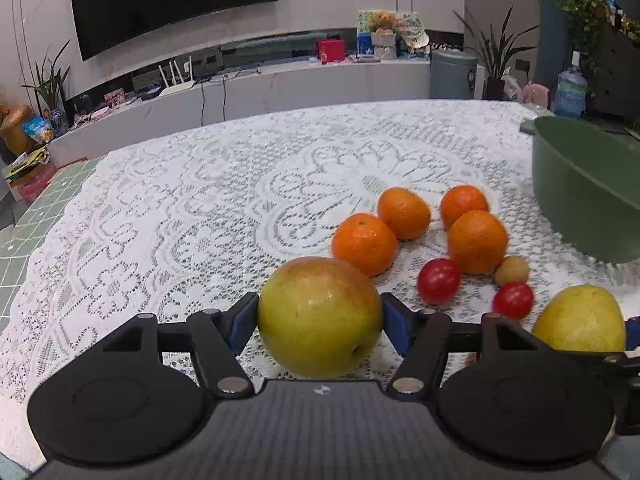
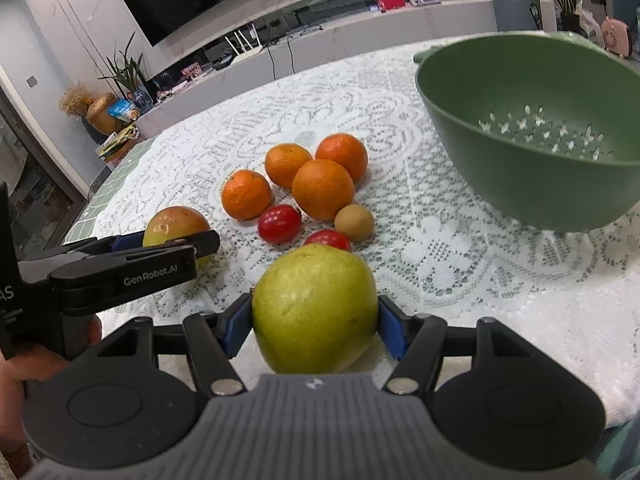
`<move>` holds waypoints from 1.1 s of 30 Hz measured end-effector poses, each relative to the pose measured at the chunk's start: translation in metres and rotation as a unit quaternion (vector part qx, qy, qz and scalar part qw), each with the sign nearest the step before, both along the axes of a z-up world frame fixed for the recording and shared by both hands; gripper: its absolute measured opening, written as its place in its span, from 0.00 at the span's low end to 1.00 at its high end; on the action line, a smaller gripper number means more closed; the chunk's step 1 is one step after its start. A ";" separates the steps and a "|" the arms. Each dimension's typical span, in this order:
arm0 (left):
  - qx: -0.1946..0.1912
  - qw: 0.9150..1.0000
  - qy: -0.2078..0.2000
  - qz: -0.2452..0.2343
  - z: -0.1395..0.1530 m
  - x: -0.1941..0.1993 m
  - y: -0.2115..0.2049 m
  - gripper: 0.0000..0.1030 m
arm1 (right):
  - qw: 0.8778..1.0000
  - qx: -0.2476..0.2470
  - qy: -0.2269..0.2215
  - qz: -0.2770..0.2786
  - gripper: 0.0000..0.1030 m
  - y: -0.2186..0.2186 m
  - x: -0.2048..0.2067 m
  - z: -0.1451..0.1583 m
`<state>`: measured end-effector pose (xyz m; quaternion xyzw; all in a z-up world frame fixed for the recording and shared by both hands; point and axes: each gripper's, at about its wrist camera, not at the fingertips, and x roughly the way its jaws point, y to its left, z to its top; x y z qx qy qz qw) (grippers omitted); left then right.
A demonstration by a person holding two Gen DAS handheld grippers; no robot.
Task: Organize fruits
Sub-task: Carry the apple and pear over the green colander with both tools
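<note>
My left gripper [image 1: 320,316] is shut on a yellow-green apple with a red blush [image 1: 318,316], low over the lace cloth; this apple also shows in the right wrist view [image 2: 176,222]. My right gripper [image 2: 314,316] is shut on a yellow-green pear-like fruit [image 2: 314,310], seen from the left wrist view at the right edge [image 1: 580,320]. Ahead lie several oranges [image 1: 364,244] [image 2: 322,190], two red cherry tomatoes [image 1: 438,280] [image 2: 279,224] and a small brown fruit [image 1: 511,270] [image 2: 354,223]. A green colander bowl [image 2: 500,168] stands empty at the right.
The table wears a white lace cloth [image 1: 200,200]. The left gripper's body [image 2: 120,268] and the hand holding it sit left of the right gripper. The bowl also shows at the right of the left wrist view [image 1: 580,200]. A TV wall and shelf are beyond.
</note>
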<state>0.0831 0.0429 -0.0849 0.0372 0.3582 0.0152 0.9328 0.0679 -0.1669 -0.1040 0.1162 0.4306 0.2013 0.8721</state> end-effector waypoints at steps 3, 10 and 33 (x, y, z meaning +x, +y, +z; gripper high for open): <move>-0.008 1.000 -0.007 -0.002 0.008 -0.006 -0.002 0.73 | 1.000 -0.004 -0.011 -0.002 0.61 -0.001 -0.004 0.005; -0.028 1.000 -0.013 -0.006 0.025 -0.019 -0.007 0.73 | 0.999 -0.005 -0.044 -0.009 0.61 -0.010 -0.013 0.024; -0.104 0.979 -0.028 -0.171 0.119 0.019 -0.094 0.73 | 0.977 -0.139 -0.156 -0.032 0.61 -0.083 0.023 0.101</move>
